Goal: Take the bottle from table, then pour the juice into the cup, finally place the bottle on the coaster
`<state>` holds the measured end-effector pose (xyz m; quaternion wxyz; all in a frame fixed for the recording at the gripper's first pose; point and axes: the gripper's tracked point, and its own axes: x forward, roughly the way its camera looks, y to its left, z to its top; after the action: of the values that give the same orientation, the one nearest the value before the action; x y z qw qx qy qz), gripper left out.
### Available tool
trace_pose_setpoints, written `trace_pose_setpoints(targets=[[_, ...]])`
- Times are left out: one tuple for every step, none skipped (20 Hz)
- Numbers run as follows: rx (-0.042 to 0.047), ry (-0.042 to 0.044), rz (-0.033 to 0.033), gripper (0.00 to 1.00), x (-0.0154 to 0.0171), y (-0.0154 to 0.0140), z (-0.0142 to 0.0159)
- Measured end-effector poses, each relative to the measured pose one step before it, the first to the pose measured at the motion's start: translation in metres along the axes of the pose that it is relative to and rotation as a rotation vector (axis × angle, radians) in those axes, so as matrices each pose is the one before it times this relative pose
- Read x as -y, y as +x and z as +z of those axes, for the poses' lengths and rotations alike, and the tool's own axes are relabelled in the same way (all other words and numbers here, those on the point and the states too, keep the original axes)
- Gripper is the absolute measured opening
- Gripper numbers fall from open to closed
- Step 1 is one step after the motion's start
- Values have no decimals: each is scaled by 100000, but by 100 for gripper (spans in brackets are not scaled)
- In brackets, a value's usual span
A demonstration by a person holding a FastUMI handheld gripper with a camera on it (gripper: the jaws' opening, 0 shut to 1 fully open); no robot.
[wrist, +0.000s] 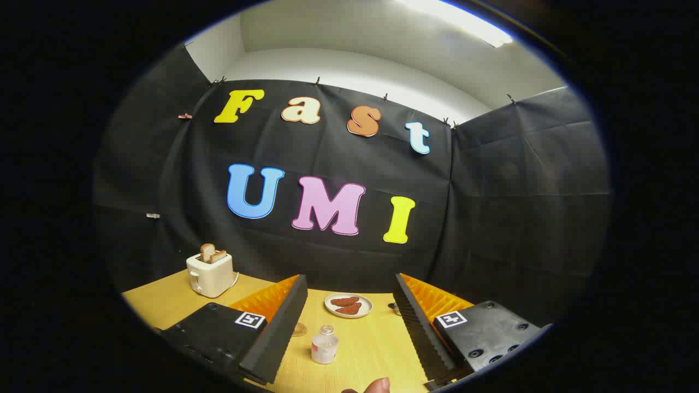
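Seen from a camera riding on a hand-held gripper (345, 322), looking forward and slightly upward into a booth with black cloth walls. Fingers (276, 327) spread wide apart, one on the left and one on the right, holding nothing.

Between the fingers, standing upright on a yellow wooden table (377, 344): a small clear bottle (324, 345) with pale contents low in it, closer to the left finger but touching neither. Just left of the bottle, partly hidden behind the left finger, a round coaster (298, 329), only its edge visible. Farther back, near the far edge of the table and between the fingers, a white plate (348, 305) carrying two reddish-brown pieces of food. Just left of the right finger, near the plate, a small dark object, mostly hidden and too small to identify.

At the far left of the table, well apart from the bottle, a cream toaster (209, 274) with two slices of toast (212, 253) standing up out of its slots. At the very near edge, below the bottle, a fingertip (378, 385) of a person.
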<state>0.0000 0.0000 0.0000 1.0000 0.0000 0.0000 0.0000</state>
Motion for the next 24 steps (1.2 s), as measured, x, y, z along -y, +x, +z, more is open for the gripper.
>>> trace_pose_setpoints(targets=[[91, -329, 0, 97, 79, -37, 2], [-40, -534, 249, 97, 63, 70, -40], [-244, -680, 30, 97, 87, -18, -89], [-332, -444, 214, 97, -1, 15, -150], [-548, -273, 165, 97, -40, -8, -110], [-602, -95, 181, 97, -95, -131, -156], [-99, 107, 211, 97, -87, -149, -68], [-128, -69, 301, 97, -90, -24, -35], [-160, -218, 181, 97, -178, -91, -41], [155, -81, 300, 97, -114, -121, 23], [233, -154, 205, 97, -172, -69, 65], [316, -255, 95, 97, -80, -71, 140], [402, -281, 204, 97, -65, -70, 71], [487, -288, 98, 97, -119, -5, 117], [543, -255, -7, 97, 17, -59, 110], [349, 15, 302, 97, -120, -71, 29], [591, 514, 357, 97, -114, -41, -17], [683, 958, 310, 97, -110, 189, 124], [141, 808, 350, 97, -140, 163, -166], [-539, 1052, 1149, 97, -327, 125, -388], [-1135, 1002, 2190, 97, -578, 221, -636], [-190, 838, 1215, 97, -207, 326, -531], [801, 689, -20, 97, 137, 350, -445], [1645, 843, 477, 97, -40, 389, -317]])
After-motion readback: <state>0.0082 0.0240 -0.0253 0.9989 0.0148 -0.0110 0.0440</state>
